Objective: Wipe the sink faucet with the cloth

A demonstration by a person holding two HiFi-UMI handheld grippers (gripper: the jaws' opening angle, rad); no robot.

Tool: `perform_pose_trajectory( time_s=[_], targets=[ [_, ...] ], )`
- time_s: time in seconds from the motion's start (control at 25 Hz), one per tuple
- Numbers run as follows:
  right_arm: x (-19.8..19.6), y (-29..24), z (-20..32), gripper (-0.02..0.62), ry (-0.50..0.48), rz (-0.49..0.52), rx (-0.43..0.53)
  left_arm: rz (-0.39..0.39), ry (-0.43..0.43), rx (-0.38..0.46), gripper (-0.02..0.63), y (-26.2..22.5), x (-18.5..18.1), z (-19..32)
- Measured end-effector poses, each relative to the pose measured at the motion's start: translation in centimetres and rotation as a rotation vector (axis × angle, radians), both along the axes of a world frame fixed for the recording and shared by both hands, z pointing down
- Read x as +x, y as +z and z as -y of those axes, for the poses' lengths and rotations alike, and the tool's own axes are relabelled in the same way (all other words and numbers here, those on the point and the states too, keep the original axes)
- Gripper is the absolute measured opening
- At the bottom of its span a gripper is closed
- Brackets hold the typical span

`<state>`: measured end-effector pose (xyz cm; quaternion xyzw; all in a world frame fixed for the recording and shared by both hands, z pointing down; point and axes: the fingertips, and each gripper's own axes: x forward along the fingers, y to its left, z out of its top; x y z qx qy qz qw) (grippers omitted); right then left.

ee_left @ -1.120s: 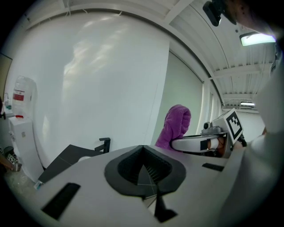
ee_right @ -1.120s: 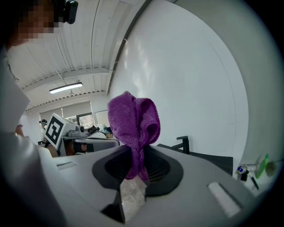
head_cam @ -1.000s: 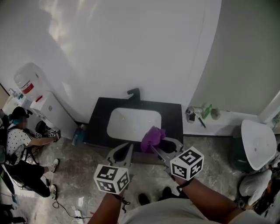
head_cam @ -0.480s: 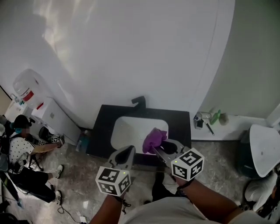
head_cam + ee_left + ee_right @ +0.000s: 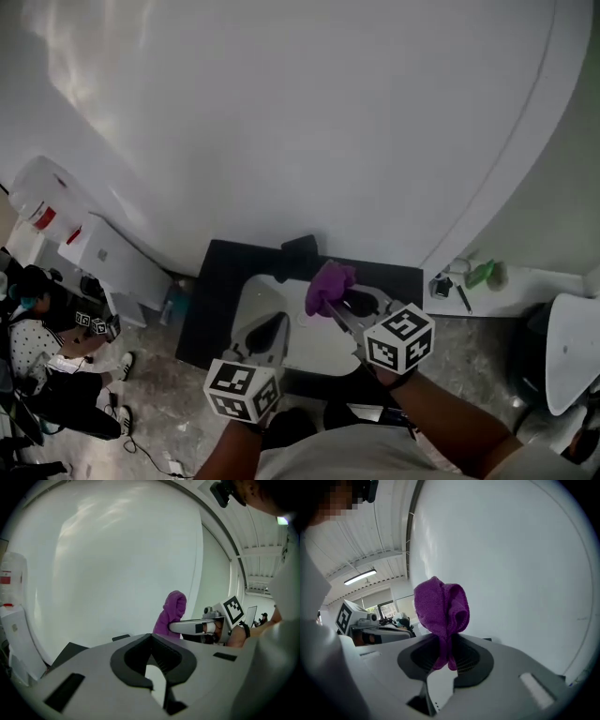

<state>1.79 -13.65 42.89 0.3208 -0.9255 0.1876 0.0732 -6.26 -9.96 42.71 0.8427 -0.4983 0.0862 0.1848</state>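
At the far left a seated person (image 5: 37,352) is seen on the floor, well apart from the black counter (image 5: 211,305) in which the white sink (image 5: 314,352) is set. The left gripper (image 5: 267,330) is held low over the near left part of the basin; in its own view its jaws are pressed together with nothing between them. The dark faucet (image 5: 300,246) stands at the back edge of the counter, against the white wall (image 5: 281,122). Just to its right the purple cloth (image 5: 330,286) is pinched by a thin lower fold in the right gripper (image 5: 341,311), most of it bunched loose above the jaws. No contact with the faucet can be made out yet, so wiping is judged not begun. Since only a narrow fold is clamped, the cloth could be dragged out of the jaws once it is rubbed against the spout. The hard jaw tips could also be knocked against faucet or wall if the bunch is pushed too far. Small items on the ledge (image 5: 525,281) at the right are judged out of the way.
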Motion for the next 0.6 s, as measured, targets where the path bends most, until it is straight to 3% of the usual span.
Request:
perform_pose_trajectory(
  time_s=[0.4, 0.6],
  targets=[
    [-4.4, 8.5, 12.3, 0.075, 0.02, -0.104, -0.114, -0.063, 0.013, -0.136, 0.006, 6.9, -2.9, 9.2],
    [-9.8, 12.0, 20.9, 0.075, -0.005, -0.17, -0.133, -0.055, 0.037, -0.175, 0.006, 8.7, -3.9, 11.6]
  ],
)
